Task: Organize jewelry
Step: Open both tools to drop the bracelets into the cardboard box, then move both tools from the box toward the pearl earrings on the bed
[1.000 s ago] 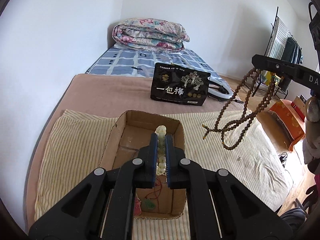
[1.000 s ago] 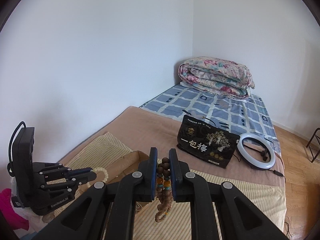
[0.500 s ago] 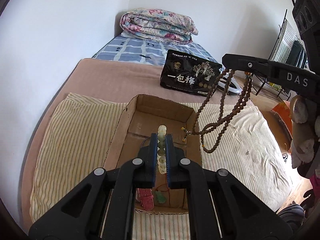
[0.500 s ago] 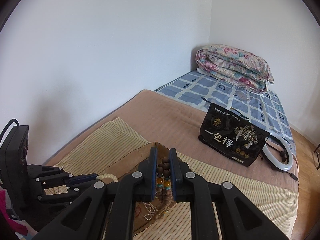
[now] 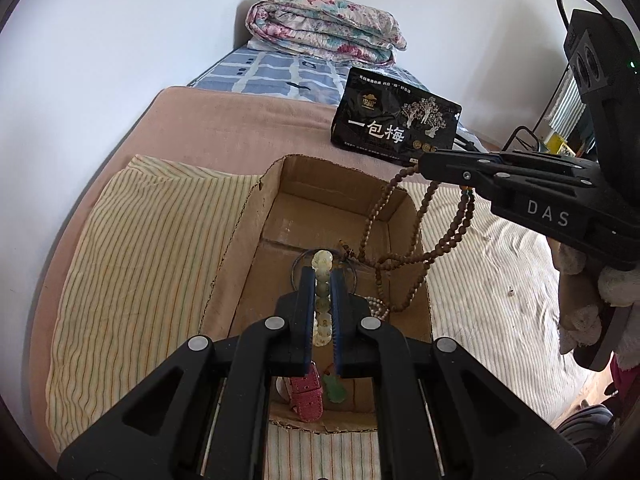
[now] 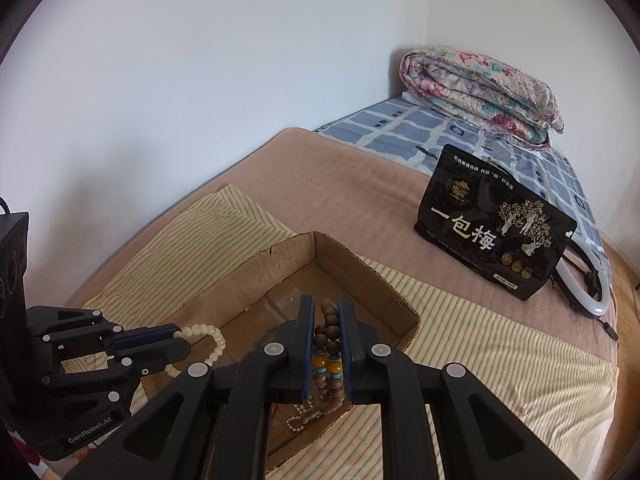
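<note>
Over the open brown cardboard box (image 5: 280, 216), the left gripper (image 5: 322, 280) clamps a pale jade-bead bracelet (image 5: 322, 264), the right gripper (image 6: 326, 320) a long brown wooden-bead strand (image 5: 404, 240) (both apparently ready for release).

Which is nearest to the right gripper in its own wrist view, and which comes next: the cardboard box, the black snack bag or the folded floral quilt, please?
From the right gripper:
1. Cardboard box, directly beneath it.
2. Black snack bag, beyond, to the right.
3. Folded floral quilt, far end by the corner.
</note>
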A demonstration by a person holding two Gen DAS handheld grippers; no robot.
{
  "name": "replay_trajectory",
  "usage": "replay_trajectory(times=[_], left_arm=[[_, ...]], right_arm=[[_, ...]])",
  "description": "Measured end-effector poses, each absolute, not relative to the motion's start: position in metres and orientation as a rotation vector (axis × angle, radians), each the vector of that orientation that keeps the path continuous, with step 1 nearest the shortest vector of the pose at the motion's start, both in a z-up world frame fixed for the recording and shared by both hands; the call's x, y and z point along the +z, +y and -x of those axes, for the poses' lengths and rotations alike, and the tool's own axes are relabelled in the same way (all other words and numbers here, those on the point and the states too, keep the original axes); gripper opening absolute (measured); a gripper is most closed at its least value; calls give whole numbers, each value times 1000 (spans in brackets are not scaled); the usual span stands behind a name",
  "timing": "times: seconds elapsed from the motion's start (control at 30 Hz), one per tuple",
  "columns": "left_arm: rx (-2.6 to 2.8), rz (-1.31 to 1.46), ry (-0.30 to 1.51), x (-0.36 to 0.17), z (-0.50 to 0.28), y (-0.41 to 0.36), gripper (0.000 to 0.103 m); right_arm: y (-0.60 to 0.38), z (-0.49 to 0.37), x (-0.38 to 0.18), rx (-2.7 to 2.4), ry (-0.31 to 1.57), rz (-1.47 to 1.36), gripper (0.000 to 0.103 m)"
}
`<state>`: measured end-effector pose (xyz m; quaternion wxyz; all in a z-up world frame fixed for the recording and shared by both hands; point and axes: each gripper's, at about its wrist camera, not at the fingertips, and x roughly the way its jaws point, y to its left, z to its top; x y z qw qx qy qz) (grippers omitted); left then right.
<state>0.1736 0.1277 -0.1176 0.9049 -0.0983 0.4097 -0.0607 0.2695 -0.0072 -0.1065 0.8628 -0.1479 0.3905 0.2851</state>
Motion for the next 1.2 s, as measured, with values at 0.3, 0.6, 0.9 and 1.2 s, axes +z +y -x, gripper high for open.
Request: replay_trajectory(times=[0.3, 0.6, 0.9, 1.2], left_arm=[[-116, 186, 884, -129, -179, 125, 6], [-104, 177, 877, -125, -176, 119, 40], [-131, 156, 860, -116, -173, 95, 40], [-212, 141, 838, -107, -172, 52, 40]], right_arm=[[-12, -274, -122, 581, 840, 296, 45], [-33, -271, -117, 541, 816, 265, 83], [-78, -262, -105, 499, 790, 230, 89], [-151, -255, -93, 409, 762, 190, 90]])
